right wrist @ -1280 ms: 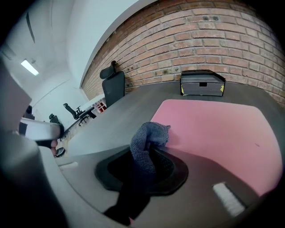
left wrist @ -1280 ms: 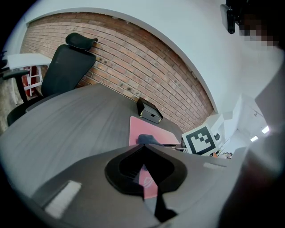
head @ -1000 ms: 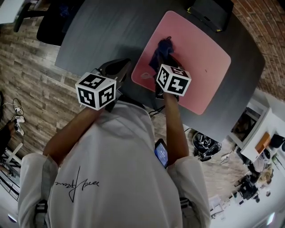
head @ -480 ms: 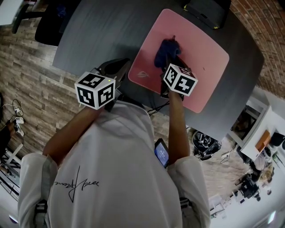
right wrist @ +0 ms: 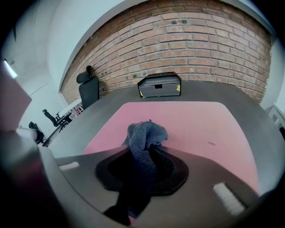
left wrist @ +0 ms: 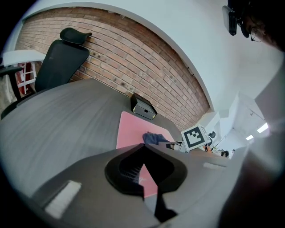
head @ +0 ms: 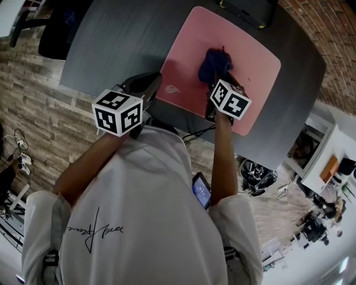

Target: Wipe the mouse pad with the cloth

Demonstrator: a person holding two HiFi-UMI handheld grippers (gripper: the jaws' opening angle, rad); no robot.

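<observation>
A pink mouse pad (head: 253, 67) (right wrist: 200, 122) (left wrist: 129, 129) lies on the dark grey round table (head: 128, 39). My right gripper (head: 218, 72) (right wrist: 143, 147) is shut on a blue cloth (head: 213, 62) (right wrist: 144, 136) and holds it down on the middle of the pad. The cloth bunches up ahead of the jaws. My left gripper (head: 149, 83) (left wrist: 142, 149) hangs over the table's near edge, just left of the pad's near corner, jaws shut with nothing between them.
A black box with yellow tags (head: 247, 12) (right wrist: 159, 85) (left wrist: 143, 107) stands on the table beyond the pad. A brick wall (right wrist: 187, 40) rises behind the table. An office chair (left wrist: 62, 58) stands at the far left. Cables and clutter (head: 256, 181) lie on the floor to the right.
My right gripper has slid the cloth away from me and rightward across the pad, from its near left part to its middle. The left gripper has stayed put.
</observation>
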